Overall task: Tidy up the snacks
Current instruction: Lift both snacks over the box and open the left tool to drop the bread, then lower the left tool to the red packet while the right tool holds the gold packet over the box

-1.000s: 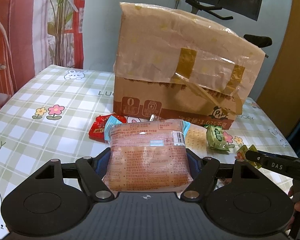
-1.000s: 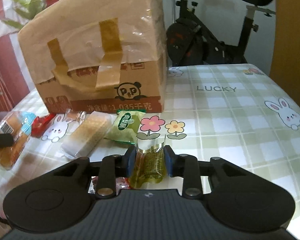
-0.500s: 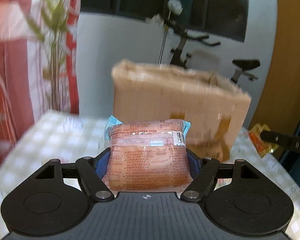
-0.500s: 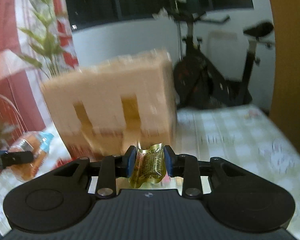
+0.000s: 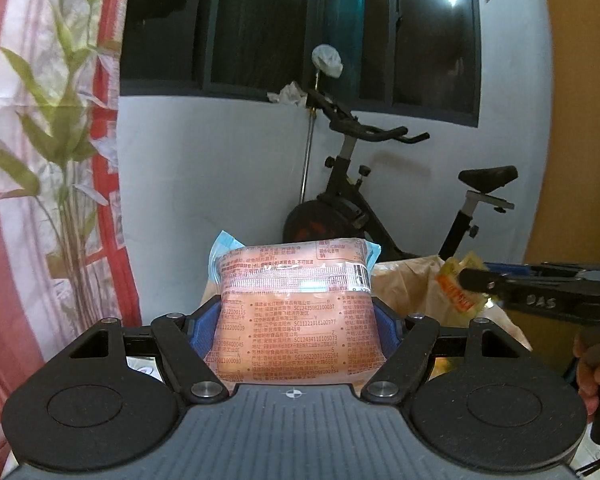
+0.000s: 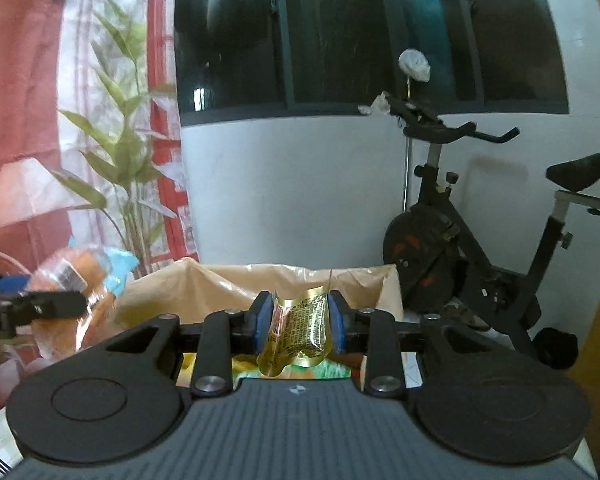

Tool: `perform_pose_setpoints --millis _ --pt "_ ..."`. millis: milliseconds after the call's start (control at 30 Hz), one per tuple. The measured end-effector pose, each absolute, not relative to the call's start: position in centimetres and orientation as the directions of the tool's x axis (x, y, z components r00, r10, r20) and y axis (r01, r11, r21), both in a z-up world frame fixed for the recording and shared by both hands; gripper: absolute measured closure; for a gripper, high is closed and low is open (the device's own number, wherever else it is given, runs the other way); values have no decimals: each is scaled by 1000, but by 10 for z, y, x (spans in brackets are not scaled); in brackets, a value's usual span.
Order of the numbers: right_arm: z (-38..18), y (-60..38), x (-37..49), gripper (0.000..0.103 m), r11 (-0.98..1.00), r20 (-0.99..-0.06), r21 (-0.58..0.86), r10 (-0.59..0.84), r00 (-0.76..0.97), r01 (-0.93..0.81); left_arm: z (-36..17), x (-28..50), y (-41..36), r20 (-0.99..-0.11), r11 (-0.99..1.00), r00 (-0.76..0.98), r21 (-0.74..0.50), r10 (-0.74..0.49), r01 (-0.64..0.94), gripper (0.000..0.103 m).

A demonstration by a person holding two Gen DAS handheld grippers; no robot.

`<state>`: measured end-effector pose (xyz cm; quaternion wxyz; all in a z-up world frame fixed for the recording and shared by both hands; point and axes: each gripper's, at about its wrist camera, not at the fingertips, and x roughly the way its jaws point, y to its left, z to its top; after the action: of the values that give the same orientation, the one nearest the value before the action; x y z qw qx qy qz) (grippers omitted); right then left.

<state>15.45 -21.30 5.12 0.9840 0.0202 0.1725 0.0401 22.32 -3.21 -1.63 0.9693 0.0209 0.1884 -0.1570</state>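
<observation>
My left gripper [image 5: 296, 320] is shut on an orange bread packet [image 5: 292, 312] with a blue end, held high in the air. The packet also shows at the left of the right wrist view [image 6: 76, 280]. My right gripper [image 6: 298, 320] is shut on a small yellow-gold snack packet [image 6: 296, 328], held over the open top of the cardboard box [image 6: 204, 284]. In the left wrist view the right gripper [image 5: 472, 280] holds that yellow packet [image 5: 452, 288] at the right, above the box rim [image 5: 412, 276].
An exercise bike [image 5: 364, 208] stands behind the box against the white wall. A leafy plant [image 6: 120, 168] and a red-and-white curtain are at the left. Colourful packets [image 6: 324, 370] lie inside the box below my right gripper.
Both grippers have risen from the table with their packets to above the box top. The table and the loose snacks have dropped out of view.
</observation>
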Motion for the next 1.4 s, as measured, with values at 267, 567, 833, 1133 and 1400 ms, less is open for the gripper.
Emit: perform_pose_setpoints --millis 267,567,833,1133,1400 --pt "36 -215 241 71 999 -480 12 40 876 -39 -33 276 -47 -457 951 848 14 -268 308 25" --pt "23 -219 250 44 999 -513 -32 -2 858 -16 -46 283 -41 -502 955 828 18 -248 297 19" --pt "27 -223 228 40 1000 -502 -29 -3 865 -13 -24 264 -37 -454 960 861 43 -228 277 11" --pt "36 -213 185 40 999 -472 -13 24 881 -34 -14 218 -13 -435 957 864 17 -253 289 12" --pt "35 -204 139 38 998 -434 -8 48 900 -57 -27 171 21 -446 963 861 -3 -244 271 12"
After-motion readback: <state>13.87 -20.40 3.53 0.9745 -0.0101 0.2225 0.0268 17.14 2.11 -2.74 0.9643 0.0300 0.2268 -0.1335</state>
